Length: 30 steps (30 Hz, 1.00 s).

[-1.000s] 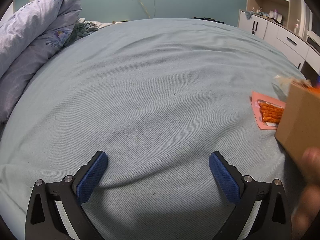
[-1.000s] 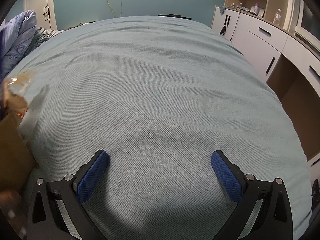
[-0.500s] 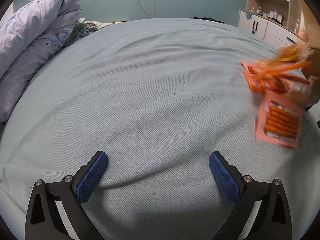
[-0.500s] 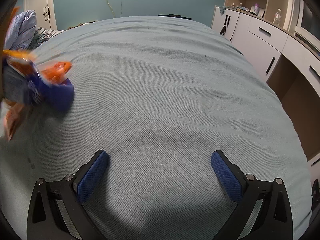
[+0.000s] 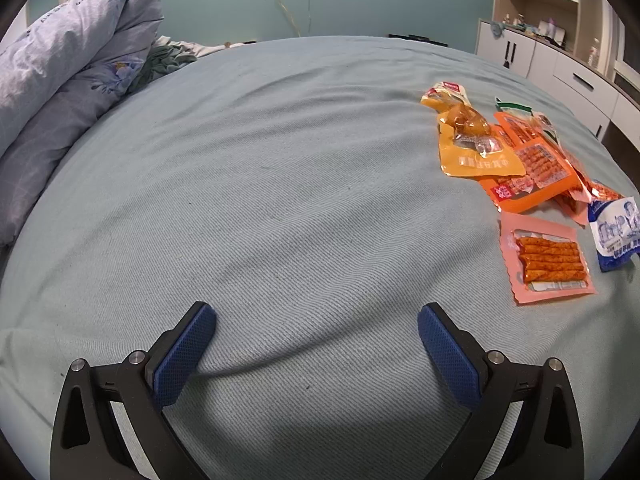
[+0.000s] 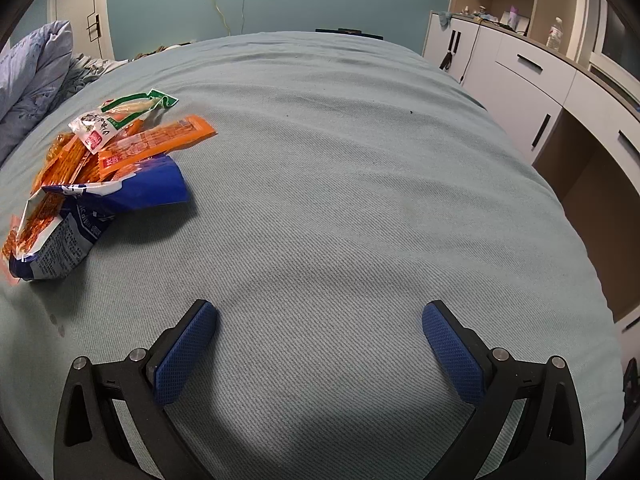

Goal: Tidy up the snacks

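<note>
Snack packets lie in a loose, overlapping pile on the blue-green bedsheet [image 5: 280, 208], to the right of the left gripper [image 5: 317, 334] and to the left of the right gripper [image 6: 319, 334]. Both grippers are held low over bare sheet, jaws spread wide, nothing grasped.

Left to right in the left wrist view: one yellow-orange packet [image 5: 474, 152] at the pile's far-left edge, one wide orange packet [image 5: 532, 176] partly beneath it, one pink packet of spicy sticks [image 5: 546, 260] lying apart and flat at the near edge, one blue-and-white packet [image 5: 616, 232] at the far right. In the right wrist view one green-and-white packet [image 6: 120, 114] is seen at the far side, and one long orange packet [image 6: 160, 140] reaches toward mid-bed. Further orange packets are buried; an exact total cannot be given.

Step in hand, as judged: the first pick. The isolated pink packet is suggested as the first target. A flat foil packet on soft cloth is best taken by an edge, so that sheet fabric is not pinched with it. Overlapped packets are better left until the upper ones are lifted.
</note>
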Tool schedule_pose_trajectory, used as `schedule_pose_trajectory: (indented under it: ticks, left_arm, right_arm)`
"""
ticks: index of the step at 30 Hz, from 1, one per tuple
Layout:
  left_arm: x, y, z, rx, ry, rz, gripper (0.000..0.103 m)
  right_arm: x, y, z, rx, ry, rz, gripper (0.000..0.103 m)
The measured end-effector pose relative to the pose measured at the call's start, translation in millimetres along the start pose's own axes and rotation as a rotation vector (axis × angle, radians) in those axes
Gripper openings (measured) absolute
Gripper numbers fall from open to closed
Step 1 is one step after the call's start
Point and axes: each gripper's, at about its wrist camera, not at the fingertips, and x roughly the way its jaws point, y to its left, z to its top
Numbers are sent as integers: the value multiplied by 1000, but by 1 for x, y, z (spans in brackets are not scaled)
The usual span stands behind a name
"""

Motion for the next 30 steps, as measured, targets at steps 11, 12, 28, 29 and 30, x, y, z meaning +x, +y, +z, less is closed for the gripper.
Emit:
schedule_pose_trajectory:
  ticks: [11, 12, 28, 29, 30]
  left_arm:
    - [0, 0, 0, 0, 0, 1, 103]
    - [0, 0, 0, 1, 0, 1, 103]
    - [1, 1, -1, -3, -6, -6, 103]
    - [2, 3, -2, -12, -6, -18, 103]
    - [2, 4, -2, -17, -5, -25, 103]
  right_arm:
    - [0, 0, 0, 2, 1, -2, 103]
    - [0, 0, 0, 2, 1, -2, 103]
    - [0, 0, 0, 4, 1, -4, 103]
    - [-1, 0, 0, 4, 1, -4, 103]
    - [0, 0, 0, 4, 1, -4, 103]
